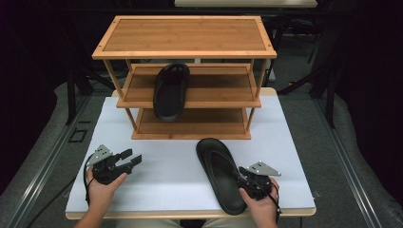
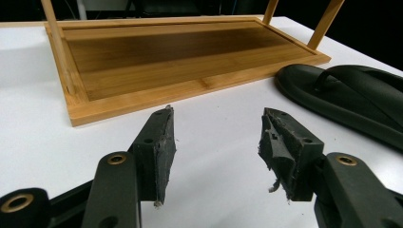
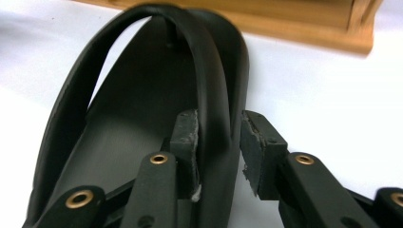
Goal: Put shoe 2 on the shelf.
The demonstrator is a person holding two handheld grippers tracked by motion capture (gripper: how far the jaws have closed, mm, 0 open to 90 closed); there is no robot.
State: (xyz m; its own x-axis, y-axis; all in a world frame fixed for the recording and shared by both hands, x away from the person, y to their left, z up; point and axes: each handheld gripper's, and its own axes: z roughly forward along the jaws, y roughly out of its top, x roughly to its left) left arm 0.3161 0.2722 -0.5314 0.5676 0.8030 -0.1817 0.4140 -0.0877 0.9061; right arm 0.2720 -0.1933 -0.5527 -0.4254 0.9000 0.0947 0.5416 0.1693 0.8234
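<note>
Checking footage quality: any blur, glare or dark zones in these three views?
High view: even light on the white table, surroundings nearly black, slightly soft. Left gripper view: sharp, mild sheen on the shelf board. Right gripper view: near sandal and its strap soft, table washed out.

We see a matt black, rubbery-looking sandal, a smooth wooden rack, perhaps bamboo, and worn, rough gripper pads.

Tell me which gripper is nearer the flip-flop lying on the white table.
Right. The right gripper straddles the flip-flop edge and strap near its heel; the left gripper sits open, well off to its left.
</note>
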